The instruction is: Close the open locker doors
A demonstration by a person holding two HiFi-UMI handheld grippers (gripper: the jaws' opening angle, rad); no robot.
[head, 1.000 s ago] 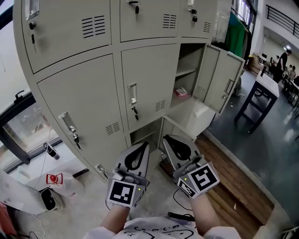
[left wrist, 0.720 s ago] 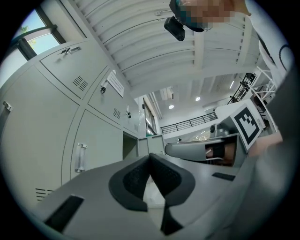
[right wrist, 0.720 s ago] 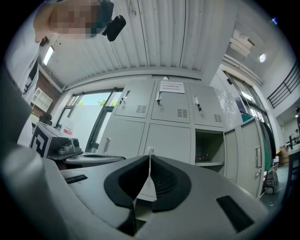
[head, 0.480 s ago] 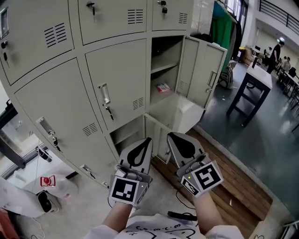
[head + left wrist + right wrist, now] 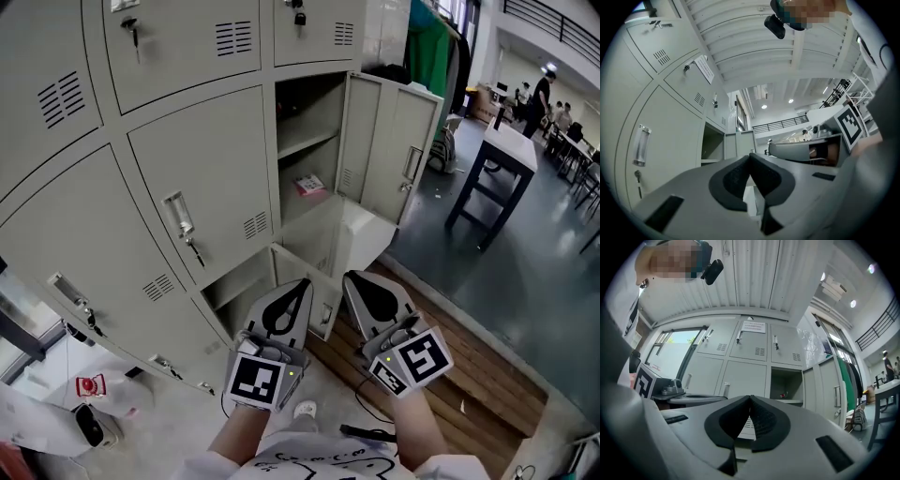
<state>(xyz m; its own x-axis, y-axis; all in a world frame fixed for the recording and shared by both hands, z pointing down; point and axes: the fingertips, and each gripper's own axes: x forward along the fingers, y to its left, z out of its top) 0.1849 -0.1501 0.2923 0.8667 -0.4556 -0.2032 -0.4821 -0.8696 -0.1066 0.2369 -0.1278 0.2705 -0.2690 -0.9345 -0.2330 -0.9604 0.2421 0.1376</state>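
- At the bottom of the head view, two grippers sit side by side. The left gripper [image 5: 300, 287] has its two fingers pressed together with nothing between them. The right gripper [image 5: 356, 281] is the same: fingers together, holding nothing.
- At the bottom middle, by the person's feet, a black cable [image 5: 364, 431] lies on the floor. A foot could catch on it on the way to the lockers.
- Just past the gripper tips, in the middle of the frame, a low locker door [image 5: 319, 292] stands open. It is very near the left gripper. A bump from the wrong side could swing it wider instead of shutting it.
- Higher up, in the upper right, a tall locker door [image 5: 394, 141] is wide open. It is well apart from both grippers, so neither door is shut yet.
- Inside that locker, a small red and white thing [image 5: 309, 185] lies on the shelf. I cannot tell if it sticks out past the edge. If it does, the door could hit it and stay open.
- The doors look smooth and hard. Shut tips could slide off when pushing, and a hard push could make a door bounce back open.
- Far off on the right stands a dark table [image 5: 492, 164], with people behind it.
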